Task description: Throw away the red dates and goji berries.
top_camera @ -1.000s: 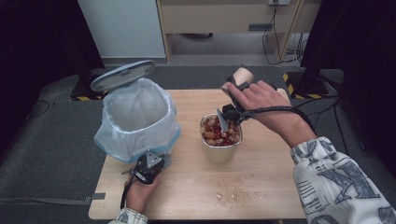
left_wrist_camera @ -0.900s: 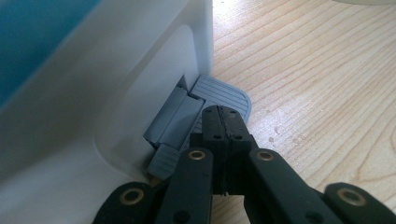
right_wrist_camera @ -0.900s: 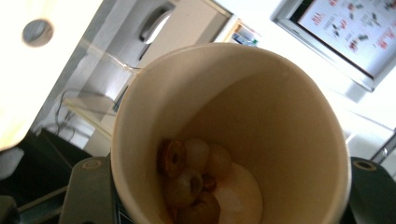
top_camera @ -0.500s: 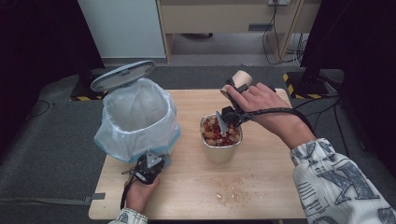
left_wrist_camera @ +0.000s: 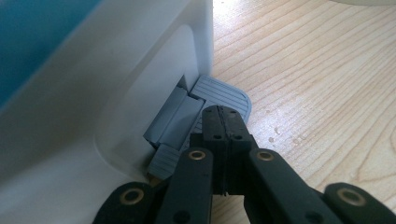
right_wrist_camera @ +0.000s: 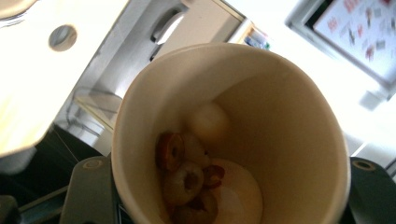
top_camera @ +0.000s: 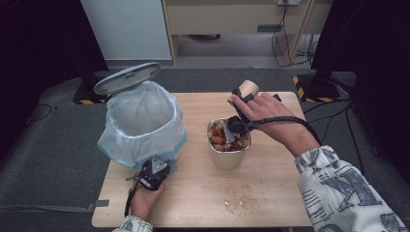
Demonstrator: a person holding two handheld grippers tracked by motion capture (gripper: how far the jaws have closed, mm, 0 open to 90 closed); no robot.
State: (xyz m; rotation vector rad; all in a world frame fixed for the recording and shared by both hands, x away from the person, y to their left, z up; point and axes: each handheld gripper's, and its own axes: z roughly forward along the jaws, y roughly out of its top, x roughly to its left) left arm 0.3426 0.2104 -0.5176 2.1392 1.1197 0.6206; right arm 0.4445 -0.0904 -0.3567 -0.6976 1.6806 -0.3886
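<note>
My right gripper [top_camera: 243,98] is shut on a tan paper cup [top_camera: 249,88] held tilted above a metal container [top_camera: 227,155] full of red and pale food scraps. In the right gripper view the cup [right_wrist_camera: 280,116] sits between the jaws, with dried fruit rings and pale lumps [right_wrist_camera: 187,182] inside it. My left gripper [top_camera: 153,174] is shut at the foot of a white pedal bin [top_camera: 140,121] lined with a clear bag. Its closed tips [left_wrist_camera: 224,119] rest on the bin's grey pedal [left_wrist_camera: 222,91]. The bin's lid [top_camera: 126,77] stands raised.
Crumbs [top_camera: 239,200] lie scattered on the wooden table [top_camera: 193,193] in front of the container. The bin takes up the table's left side. Dark floor surrounds the table, with a cabinet and cables behind it.
My right hand has sunk a little with the cup, closer to the metal container. The left gripper has stayed on the pedal.
</note>
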